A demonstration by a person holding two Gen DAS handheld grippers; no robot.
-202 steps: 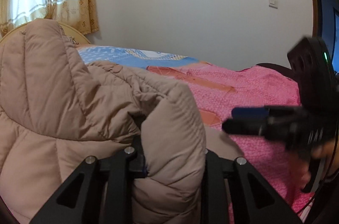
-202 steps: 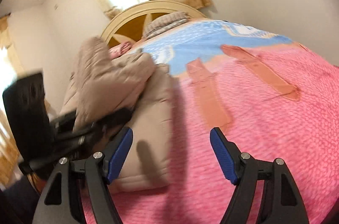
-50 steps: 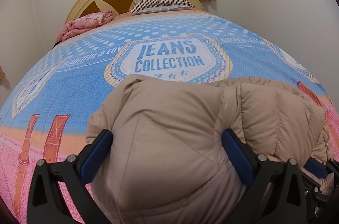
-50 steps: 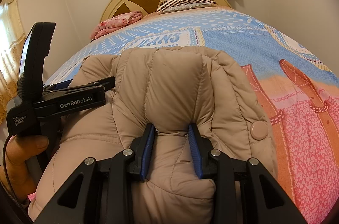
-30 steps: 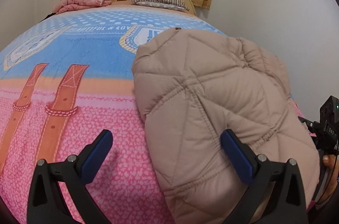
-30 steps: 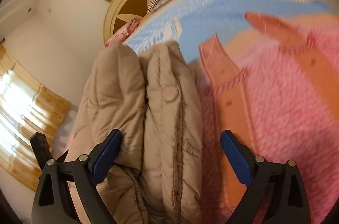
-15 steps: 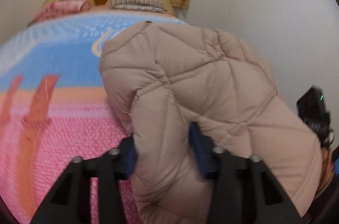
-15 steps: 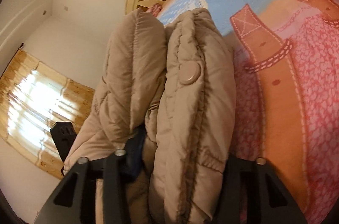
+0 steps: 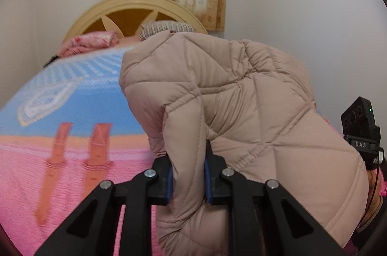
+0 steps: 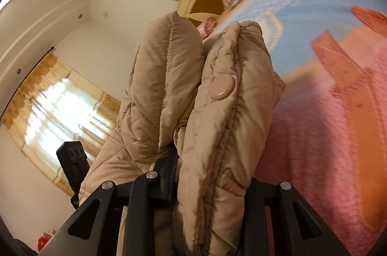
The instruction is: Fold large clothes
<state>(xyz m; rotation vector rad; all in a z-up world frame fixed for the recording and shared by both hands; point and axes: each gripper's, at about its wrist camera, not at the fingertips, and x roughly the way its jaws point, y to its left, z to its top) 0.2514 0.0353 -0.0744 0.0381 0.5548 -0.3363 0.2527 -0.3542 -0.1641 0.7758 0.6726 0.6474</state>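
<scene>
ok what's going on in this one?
A person is folding a beige puffer jacket over a bed with a pink and blue bedspread. Both handheld grippers are clamped on it: the left gripper pinches a quilted fold, the right gripper grips a thick bunch near a snap button. The jacket looks bundled and lifted, not laid flat.

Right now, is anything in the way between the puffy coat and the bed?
Nothing visible. Both grippers, left and right, are clamped on the beige puffy coat, and the bedspread beside it looks bare. The pillows sit far off at the headboard.
</scene>
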